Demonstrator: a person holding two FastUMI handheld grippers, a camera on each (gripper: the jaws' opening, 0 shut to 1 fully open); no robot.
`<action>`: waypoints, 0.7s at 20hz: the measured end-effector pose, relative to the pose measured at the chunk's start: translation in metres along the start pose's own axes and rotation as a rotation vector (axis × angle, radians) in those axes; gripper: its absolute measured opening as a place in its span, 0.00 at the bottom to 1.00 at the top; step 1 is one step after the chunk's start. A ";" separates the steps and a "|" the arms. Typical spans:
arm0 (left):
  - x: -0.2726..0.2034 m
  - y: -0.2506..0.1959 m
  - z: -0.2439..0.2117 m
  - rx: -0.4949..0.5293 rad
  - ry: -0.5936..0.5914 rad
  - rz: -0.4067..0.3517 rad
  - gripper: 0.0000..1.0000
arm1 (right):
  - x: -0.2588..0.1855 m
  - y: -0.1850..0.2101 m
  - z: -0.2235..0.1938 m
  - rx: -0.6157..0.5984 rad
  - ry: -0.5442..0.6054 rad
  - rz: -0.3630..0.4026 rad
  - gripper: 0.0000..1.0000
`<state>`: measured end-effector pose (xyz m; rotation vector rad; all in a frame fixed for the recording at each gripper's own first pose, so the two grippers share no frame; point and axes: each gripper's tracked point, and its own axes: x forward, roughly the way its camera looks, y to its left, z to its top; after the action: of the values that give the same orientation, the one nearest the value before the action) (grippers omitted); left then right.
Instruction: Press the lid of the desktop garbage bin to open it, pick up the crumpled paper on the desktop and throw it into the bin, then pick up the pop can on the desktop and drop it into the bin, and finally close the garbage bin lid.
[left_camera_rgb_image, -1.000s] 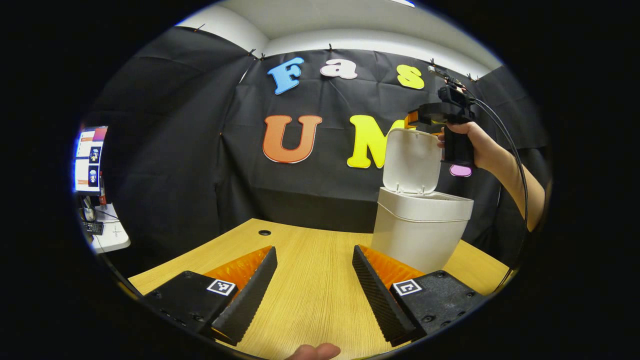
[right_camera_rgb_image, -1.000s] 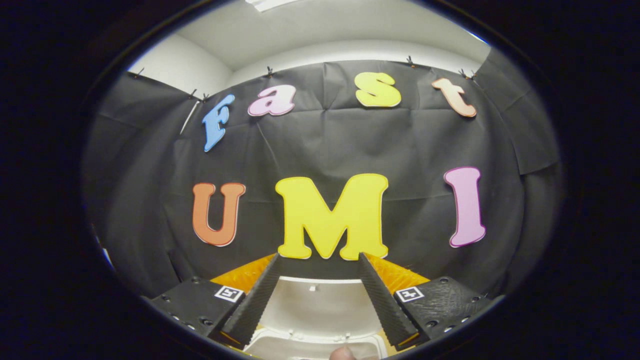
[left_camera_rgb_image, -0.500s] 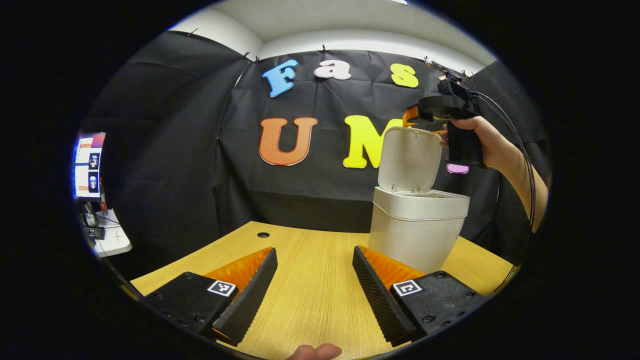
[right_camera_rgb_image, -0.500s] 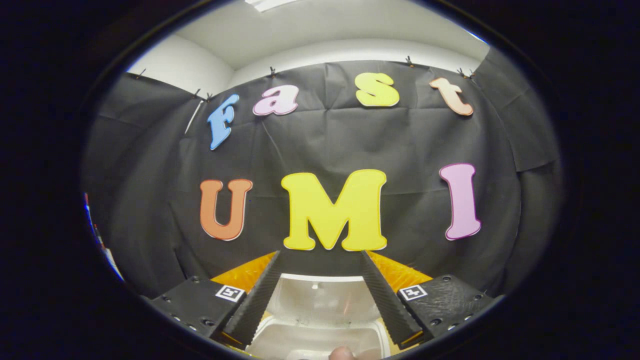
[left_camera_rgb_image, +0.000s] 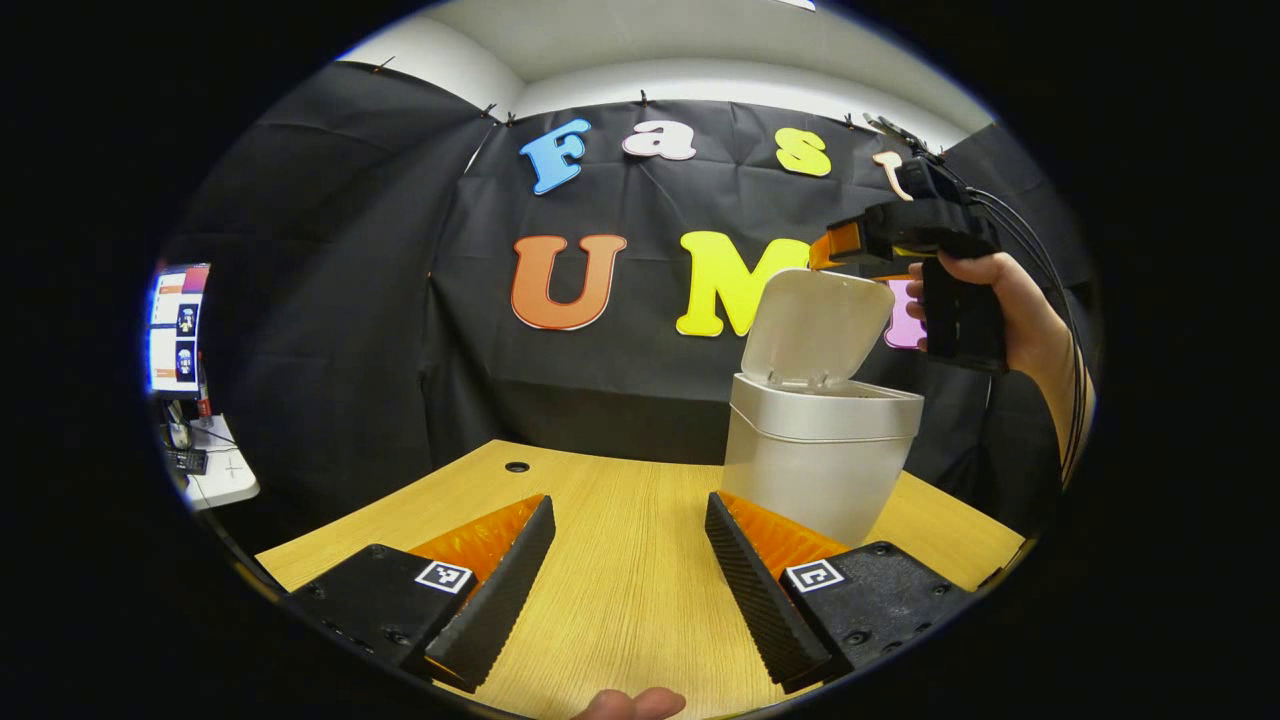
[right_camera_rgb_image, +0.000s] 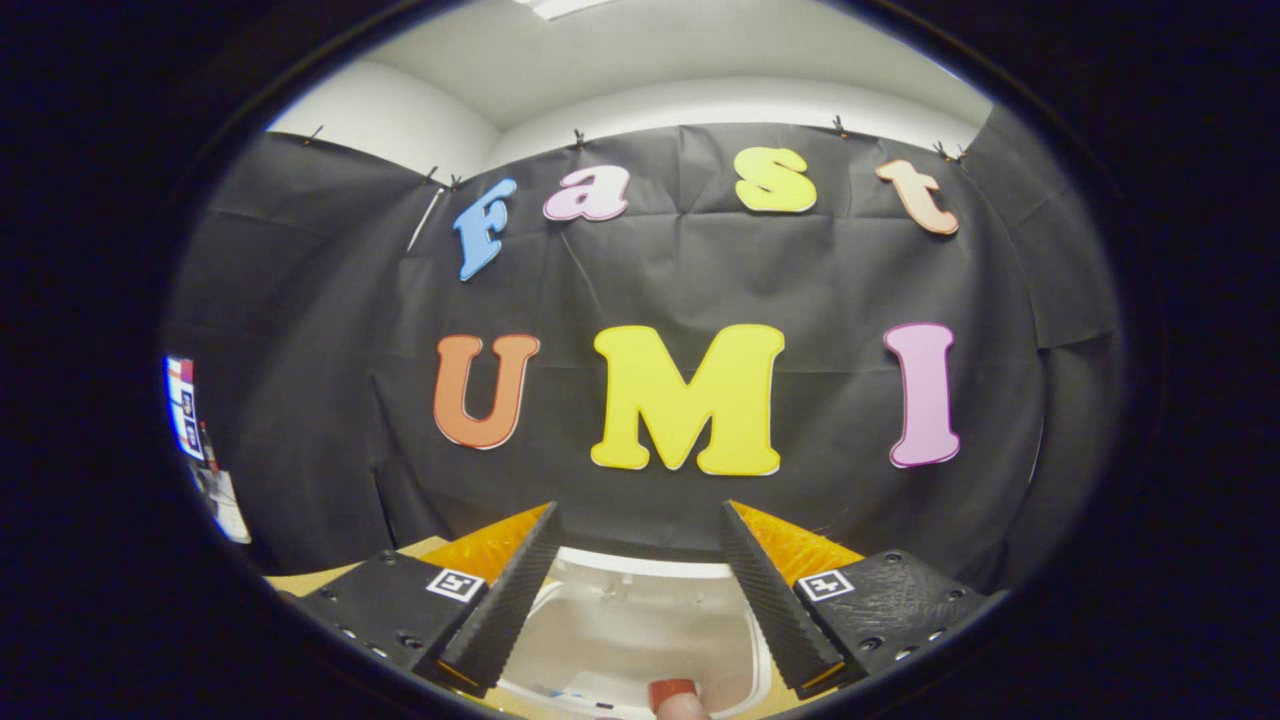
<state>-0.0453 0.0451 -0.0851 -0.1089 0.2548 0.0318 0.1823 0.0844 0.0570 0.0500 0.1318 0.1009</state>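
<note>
Wood-grain desktop (left_camera_rgb_image: 620, 590) carries the white garbage bin (left_camera_rgb_image: 815, 470) at its right, whose light, stiff hinged lid (left_camera_rgb_image: 815, 325) looks best pushed near its free edge, where the wide, empty right gripper (right_camera_rgb_image: 635, 590) hovers, left gripper (left_camera_rgb_image: 628, 580) equally spread.

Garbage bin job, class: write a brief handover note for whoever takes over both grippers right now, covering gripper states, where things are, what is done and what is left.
Left gripper: open, holding nothing, low over the wooden desktop, in front of the bin.
Right gripper: open, holding nothing, held by a hand just above the top edge of the raised lid.
Garbage bin: stands on the desktop, lid tilted up and open. In the right gripper view something red shows down by the bin's mouth; I cannot tell what it is.
Done: lid opened. No paper or can lies on the visible desktop, so both look binned.
Left: push the lid shut.
</note>
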 end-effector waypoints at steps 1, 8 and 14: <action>0.000 -0.002 0.000 -0.001 0.001 -0.002 0.98 | -0.006 0.002 -0.008 0.013 0.011 0.010 0.97; -0.003 -0.017 0.004 -0.016 -0.021 -0.030 0.98 | -0.033 -0.003 -0.058 0.081 0.083 0.008 0.97; -0.006 -0.021 0.001 -0.004 -0.020 -0.039 0.98 | -0.045 -0.002 -0.097 0.064 0.125 -0.001 0.96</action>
<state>-0.0504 0.0237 -0.0808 -0.1170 0.2323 -0.0049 0.1248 0.0820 -0.0329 0.1073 0.2597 0.0989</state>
